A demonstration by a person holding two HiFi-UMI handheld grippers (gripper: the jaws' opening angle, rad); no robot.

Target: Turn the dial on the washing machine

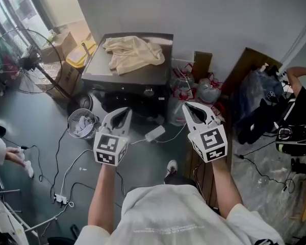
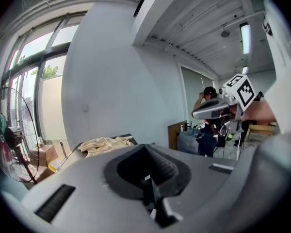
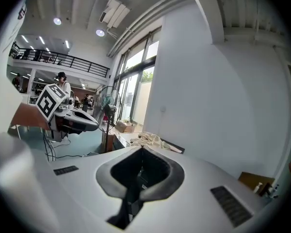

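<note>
The washing machine stands against the far wall, its dark lid carrying a crumpled cream cloth. A small round dial shows on its front panel. My left gripper and right gripper hover side by side in front of the machine, short of it and apart from the dial, both pointing at it. In the left gripper view the left gripper has its jaws pressed together on nothing, with the cloth beyond. In the right gripper view the right gripper is likewise shut and empty.
A standing fan and cardboard boxes are left of the machine, a wire basket at its foot. Plastic bags sit to its right. Cables, a power strip and a white adapter lie on the floor. A person is at right.
</note>
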